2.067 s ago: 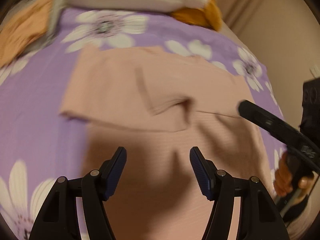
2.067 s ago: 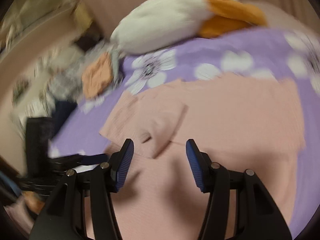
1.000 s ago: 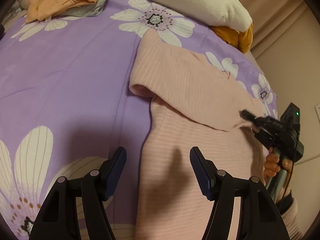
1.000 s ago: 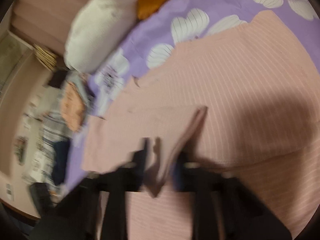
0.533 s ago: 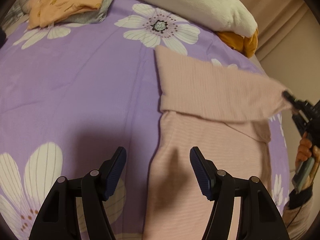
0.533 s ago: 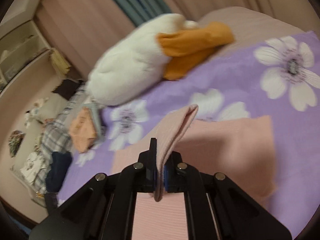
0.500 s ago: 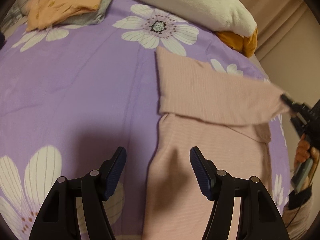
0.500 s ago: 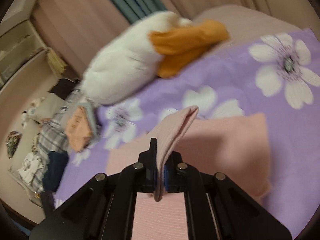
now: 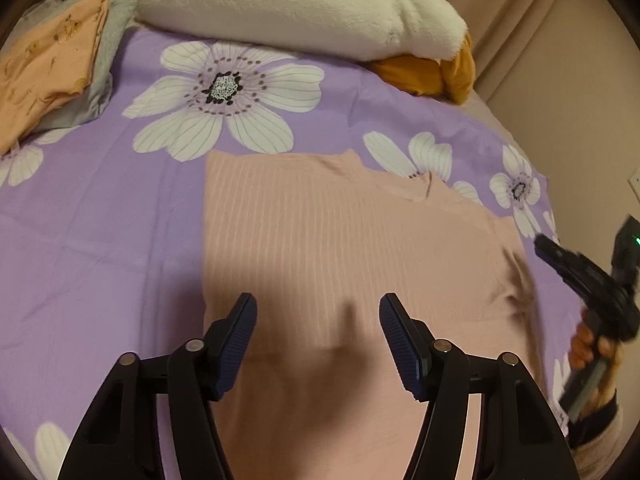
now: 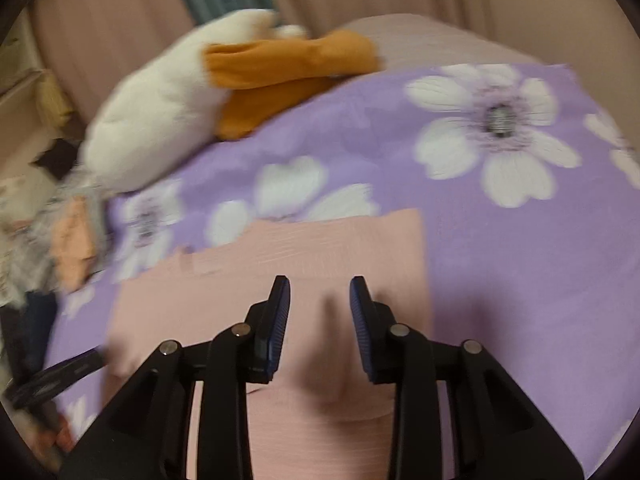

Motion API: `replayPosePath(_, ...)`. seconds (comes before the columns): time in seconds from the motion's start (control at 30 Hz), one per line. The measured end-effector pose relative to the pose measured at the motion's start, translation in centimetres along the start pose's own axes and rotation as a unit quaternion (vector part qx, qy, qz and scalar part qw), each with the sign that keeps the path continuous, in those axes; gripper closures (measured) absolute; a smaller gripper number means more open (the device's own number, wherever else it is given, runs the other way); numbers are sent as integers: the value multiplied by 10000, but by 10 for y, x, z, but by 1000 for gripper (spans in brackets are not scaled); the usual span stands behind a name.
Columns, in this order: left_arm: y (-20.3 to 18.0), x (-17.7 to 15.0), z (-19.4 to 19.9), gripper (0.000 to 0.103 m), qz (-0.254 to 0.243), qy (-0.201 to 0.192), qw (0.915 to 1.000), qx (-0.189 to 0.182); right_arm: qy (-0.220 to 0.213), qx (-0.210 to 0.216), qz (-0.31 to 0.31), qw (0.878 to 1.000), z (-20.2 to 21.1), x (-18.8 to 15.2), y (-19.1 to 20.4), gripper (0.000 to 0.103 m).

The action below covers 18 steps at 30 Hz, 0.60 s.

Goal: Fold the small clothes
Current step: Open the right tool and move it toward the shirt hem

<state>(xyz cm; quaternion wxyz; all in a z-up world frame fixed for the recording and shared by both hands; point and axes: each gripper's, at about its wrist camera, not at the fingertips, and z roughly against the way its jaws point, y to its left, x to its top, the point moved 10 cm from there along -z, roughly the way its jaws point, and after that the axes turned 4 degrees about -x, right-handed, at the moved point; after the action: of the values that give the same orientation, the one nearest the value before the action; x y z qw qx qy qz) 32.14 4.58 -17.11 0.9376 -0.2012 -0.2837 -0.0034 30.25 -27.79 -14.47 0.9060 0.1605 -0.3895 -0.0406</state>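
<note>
A pink ribbed top (image 9: pixel 340 248) lies flat on the purple flowered bedspread (image 9: pixel 100 216), its sides folded in so it forms a narrow panel. My left gripper (image 9: pixel 318 320) hovers open above the top's lower half with nothing between its pads. In the right wrist view the same top (image 10: pixel 328 248) lies under my right gripper (image 10: pixel 320 300), whose jaws are opening, with nothing between them. The right gripper (image 9: pixel 580 276) also shows at the right edge of the left wrist view, held by a hand (image 9: pixel 596 344).
A white plush toy (image 9: pixel 300 4) with orange parts (image 9: pixel 424 72) lies along the far edge of the bed. An orange and grey pile of clothes (image 9: pixel 52 64) sits at the far left. A beige wall (image 9: pixel 560 92) is beyond the bed's right side.
The right gripper carried the top's sleeve edge across to the right, then let go; the fabric now lies flat on the panel. Both grippers have shifted over the top.
</note>
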Motion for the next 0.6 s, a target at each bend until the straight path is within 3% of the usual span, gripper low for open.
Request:
replayPosePath(0.07, 4, -1, -7, 46, 51, 12, 10000, 42, 284, 321, 164, 9989, -8, -14, 12, 83)
replayPosePath(0.23, 18, -13, -23, 49, 155, 215, 9995, 163, 887, -16, 533, 9946, -39, -53, 4, 88)
replayPosePath(0.33, 19, -16, -23, 49, 118, 244, 9995, 137, 834, -40, 528, 9951, -42, -53, -1, 87)
replayPosePath(0.5, 15, -23, 1, 49, 338, 272, 9990, -94, 781, 242, 314, 9962, -10, -49, 3, 78)
replayPosePath(0.6, 17, -41, 22, 36, 444, 282, 9984, -214, 760, 422, 173, 9961, 16, -61, 2, 53)
